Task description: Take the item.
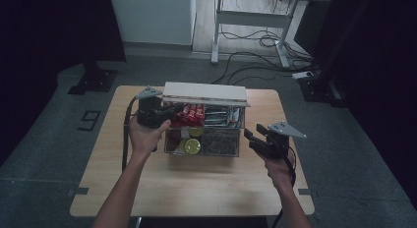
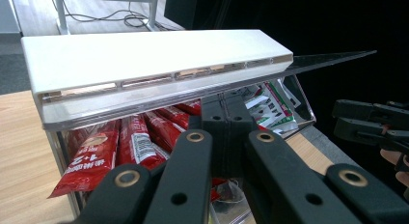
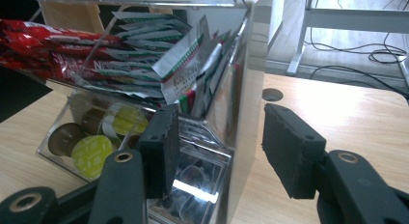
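A clear acrylic organiser box (image 1: 239,135) stands at the middle of the wooden table under a white lid (image 1: 204,94). Its upper tier holds red sachets (image 1: 189,115) and green-and-white sachets (image 1: 221,115); coffee capsules (image 1: 192,146) lie below. My left gripper (image 1: 179,109) reaches in from the box's left. In the left gripper view its jaws (image 2: 226,120) are shut tip to tip just under the lid (image 2: 144,64), above the red sachets (image 2: 120,147), with nothing seen between them. My right gripper (image 3: 224,151) is open, straddling the box's corner wall (image 3: 241,113).
Bare tabletop (image 1: 196,188) lies in front of the box, and a round cable hole (image 3: 272,94) sits in it beside the box. A white-legged desk (image 1: 216,26) and loose cables (image 1: 255,41) are on the floor behind. Dark stands flank the table.
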A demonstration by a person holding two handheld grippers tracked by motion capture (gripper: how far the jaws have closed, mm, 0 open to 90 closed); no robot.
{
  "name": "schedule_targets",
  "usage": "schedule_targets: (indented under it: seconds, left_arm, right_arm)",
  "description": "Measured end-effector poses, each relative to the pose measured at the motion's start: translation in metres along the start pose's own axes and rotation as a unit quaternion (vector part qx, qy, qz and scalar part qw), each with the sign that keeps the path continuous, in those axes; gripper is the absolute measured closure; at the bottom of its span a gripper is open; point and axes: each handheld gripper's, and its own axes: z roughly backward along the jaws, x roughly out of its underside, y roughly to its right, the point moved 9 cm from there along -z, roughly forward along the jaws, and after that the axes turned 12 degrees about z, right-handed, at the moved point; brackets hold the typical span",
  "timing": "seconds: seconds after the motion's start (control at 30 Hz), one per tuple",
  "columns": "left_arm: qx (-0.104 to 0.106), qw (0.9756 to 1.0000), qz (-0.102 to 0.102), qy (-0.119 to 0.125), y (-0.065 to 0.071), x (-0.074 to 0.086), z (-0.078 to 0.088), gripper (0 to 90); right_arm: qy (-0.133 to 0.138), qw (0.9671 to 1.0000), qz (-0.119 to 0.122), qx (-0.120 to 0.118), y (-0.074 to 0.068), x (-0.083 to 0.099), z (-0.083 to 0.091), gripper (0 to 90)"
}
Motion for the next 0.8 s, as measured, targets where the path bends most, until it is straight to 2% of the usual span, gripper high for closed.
schedule_targets:
  seconds: [0.8]
  left_arm:
    - [0.001,1.0,0.0,0.0,0.001,-0.001,-0.001,90.0]
  right_arm:
    - [0.004,0.9999,0.01,-0.009,-0.011,-0.021,-0.014,47.8]
